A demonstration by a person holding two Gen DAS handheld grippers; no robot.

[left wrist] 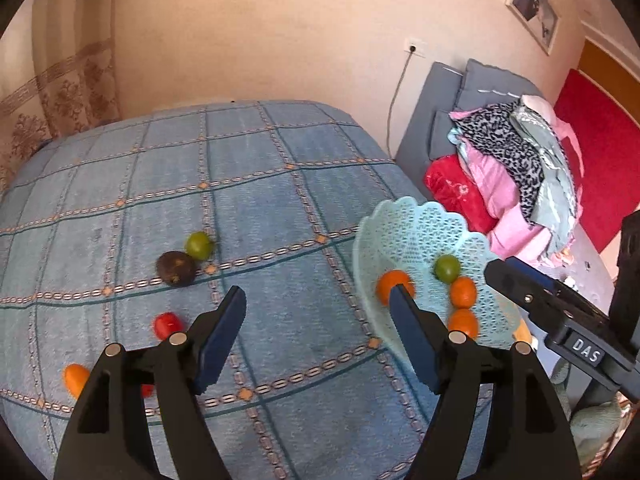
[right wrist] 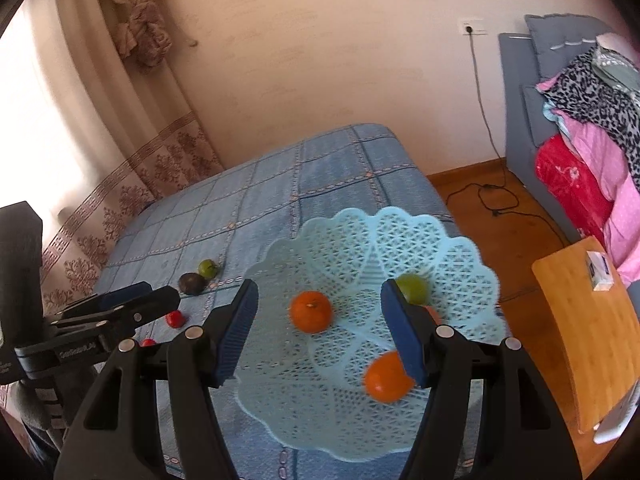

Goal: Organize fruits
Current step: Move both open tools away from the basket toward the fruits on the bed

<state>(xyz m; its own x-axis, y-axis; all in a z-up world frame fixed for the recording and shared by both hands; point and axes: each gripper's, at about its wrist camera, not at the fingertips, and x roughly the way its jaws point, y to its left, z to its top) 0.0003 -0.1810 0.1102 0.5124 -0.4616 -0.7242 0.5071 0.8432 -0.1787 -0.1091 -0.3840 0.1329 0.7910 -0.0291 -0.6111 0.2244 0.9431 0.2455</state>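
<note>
A light blue lattice basket (left wrist: 400,216) (right wrist: 360,240) stands at the right edge of the blue checked tablecloth (left wrist: 260,184). In it lie three oranges (right wrist: 311,311) and one green fruit (left wrist: 447,268). Loose on the cloth are a green fruit (left wrist: 199,245), a dark round fruit (left wrist: 176,269), a red tomato (left wrist: 168,325) and an orange (left wrist: 76,378). A second red fruit (left wrist: 147,390) is mostly hidden behind my left gripper. My left gripper (left wrist: 318,294) is open over bare cloth beside the basket, nothing between its fingers. My right gripper (right wrist: 319,286) hangs open above the basket.
A grey sofa (right wrist: 520,112) piled with clothes (left wrist: 512,168) stands right of the table. A wooden board (right wrist: 588,320) with a small box lies at the near right. A cable (right wrist: 488,196) runs across the wooden floor. Curtains (right wrist: 120,160) hang at the left.
</note>
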